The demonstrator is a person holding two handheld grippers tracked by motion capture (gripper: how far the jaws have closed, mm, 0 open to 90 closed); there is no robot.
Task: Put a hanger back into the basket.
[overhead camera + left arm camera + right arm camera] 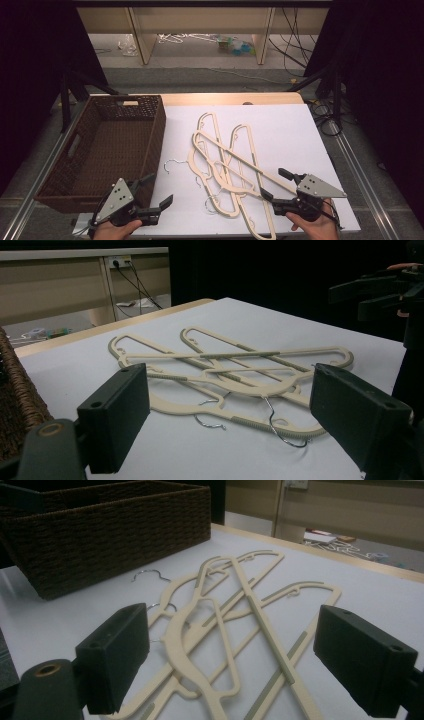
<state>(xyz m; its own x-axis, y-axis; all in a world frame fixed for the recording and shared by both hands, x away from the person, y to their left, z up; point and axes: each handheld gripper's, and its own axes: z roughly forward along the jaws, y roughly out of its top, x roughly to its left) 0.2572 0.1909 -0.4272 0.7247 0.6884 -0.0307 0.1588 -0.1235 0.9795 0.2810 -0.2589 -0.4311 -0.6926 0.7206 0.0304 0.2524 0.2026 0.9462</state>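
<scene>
Both spread, empty: left gripper, right gripper. Ahead of both, tangled hangers on surface; hooks interlocked, likely dragging neighbours when lifted.

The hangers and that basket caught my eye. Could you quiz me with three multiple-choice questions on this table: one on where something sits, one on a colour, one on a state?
1. Where is the wicker basket relative to the pile of hangers in the high view?
A. To its left
B. To its right
C. On top of it

2. What colour are the hanger bodies?
A. Black
B. Cream
C. Red

3. What state is the right tool in?
A. Shut on a hanger
C. Shut on the basket
B. Open, holding nothing

Answers: 1 A, the basket sits at the table's left side. 2 B, pale cream with metal hooks. 3 B, its jaws stand apart with nothing between them; the left tool is open too.
</scene>
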